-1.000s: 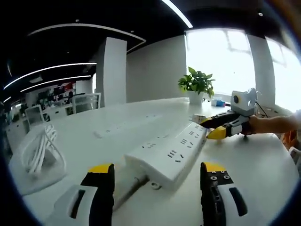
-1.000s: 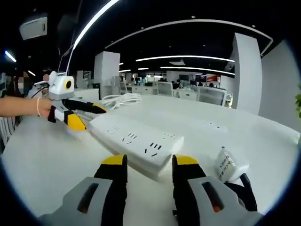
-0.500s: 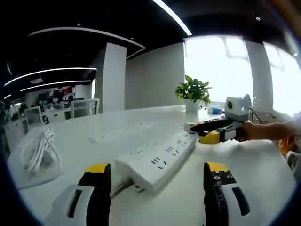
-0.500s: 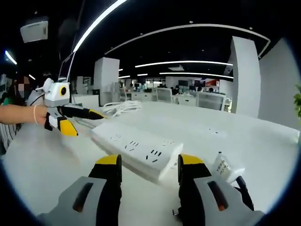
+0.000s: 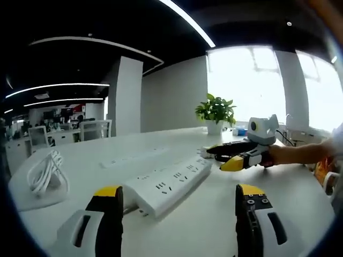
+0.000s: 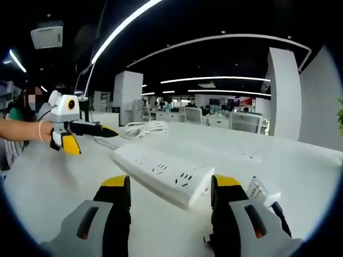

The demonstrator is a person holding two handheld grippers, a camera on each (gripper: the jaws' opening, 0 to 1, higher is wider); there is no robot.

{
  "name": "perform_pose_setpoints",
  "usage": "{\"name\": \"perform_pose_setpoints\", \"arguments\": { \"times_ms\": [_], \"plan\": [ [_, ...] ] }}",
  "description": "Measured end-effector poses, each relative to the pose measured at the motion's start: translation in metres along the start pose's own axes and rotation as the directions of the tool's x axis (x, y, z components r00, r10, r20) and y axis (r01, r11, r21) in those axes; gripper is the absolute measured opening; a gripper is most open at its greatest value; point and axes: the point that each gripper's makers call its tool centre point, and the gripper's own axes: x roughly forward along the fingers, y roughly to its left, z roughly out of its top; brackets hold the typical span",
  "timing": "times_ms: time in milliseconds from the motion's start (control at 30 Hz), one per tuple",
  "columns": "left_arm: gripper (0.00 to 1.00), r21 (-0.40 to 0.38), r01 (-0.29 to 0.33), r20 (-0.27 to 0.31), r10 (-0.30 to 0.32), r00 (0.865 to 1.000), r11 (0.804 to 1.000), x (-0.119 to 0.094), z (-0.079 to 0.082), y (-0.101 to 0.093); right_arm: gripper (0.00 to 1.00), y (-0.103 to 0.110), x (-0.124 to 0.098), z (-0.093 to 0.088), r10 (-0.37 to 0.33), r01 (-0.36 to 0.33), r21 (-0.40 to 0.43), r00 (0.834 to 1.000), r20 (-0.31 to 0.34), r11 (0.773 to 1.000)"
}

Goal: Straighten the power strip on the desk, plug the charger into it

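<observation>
Tools (image 5: 177,195) (image 6: 170,186) spread, flanking power strip (image 6: 161,172)

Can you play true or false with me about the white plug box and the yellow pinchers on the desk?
1. The power strip lies flat on the white desk. True.
2. The charger is already plugged into the power strip. False: it lies on the desk beside the strip's end, with nothing plugged into the sockets that show.
3. The right gripper has its jaws open, with the strip's end ahead of them. True.
4. The left gripper is squeezing the power strip. False: its jaws stand apart and hold nothing.
5. A coil of white cable lies on the desk. True.
6. The potted plant is lying on its side. False: it stands upright near the window.
</observation>
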Motion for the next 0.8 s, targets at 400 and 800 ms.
{"name": "perform_pose_setpoints", "arguments": {
  "times_ms": [400, 800],
  "plan": [
    [0.92, 0.012, 0.011, 0.049, -0.012, 0.999, 1.000, -0.006, 0.012, -0.020, 0.81, 0.025, -0.009, 0.022, 0.087, -0.086, -0.018, 0.994, 0.070, 0.996],
    [0.92, 0.035, -0.009, 0.093, 0.006, 0.996, 0.999, -0.016, 0.024, -0.031, 0.97, 0.040, -0.019, 0.028, 0.127, -0.125, -0.030, 0.989, 0.073, 0.992]
  ]
}}
